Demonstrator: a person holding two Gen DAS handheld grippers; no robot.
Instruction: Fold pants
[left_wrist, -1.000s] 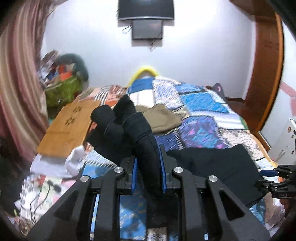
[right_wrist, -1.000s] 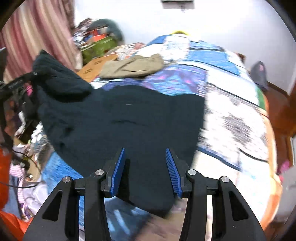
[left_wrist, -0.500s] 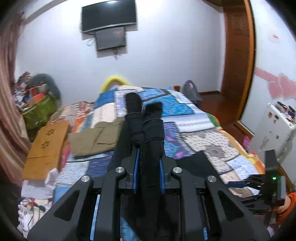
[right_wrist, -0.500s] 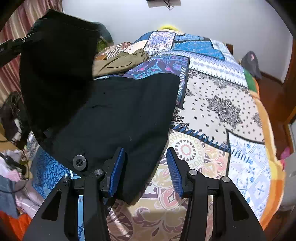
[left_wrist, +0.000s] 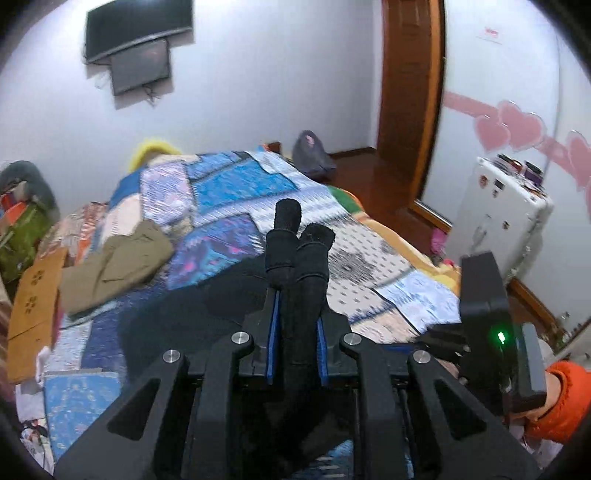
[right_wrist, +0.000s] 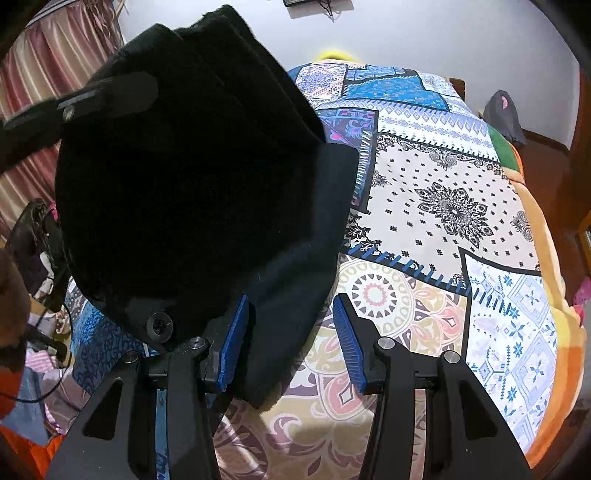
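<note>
- A bunched roll of soft, fuzzy black pants (left_wrist: 295, 280) is clamped between the blue ribbed pads of the left tongs (left_wrist: 295, 343).
- The rest of the fabric is draped over the patchwork quilt (right_wrist: 443, 206), apparently doubled over.
- The right tongs (right_wrist: 291, 343) are held apart, empty, at the pants' edge.

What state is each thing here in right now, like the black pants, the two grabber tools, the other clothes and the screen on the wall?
Black pants: partly lifted, the rest lying on the bed.
Left gripper: shut on a bunched fold of the black pants.
Right gripper: open, pads apart, gripping nothing.
Olive garment: lying loosely on the quilt.
Quilt: spread over the bed.
Wall TV: dark, off.
</note>
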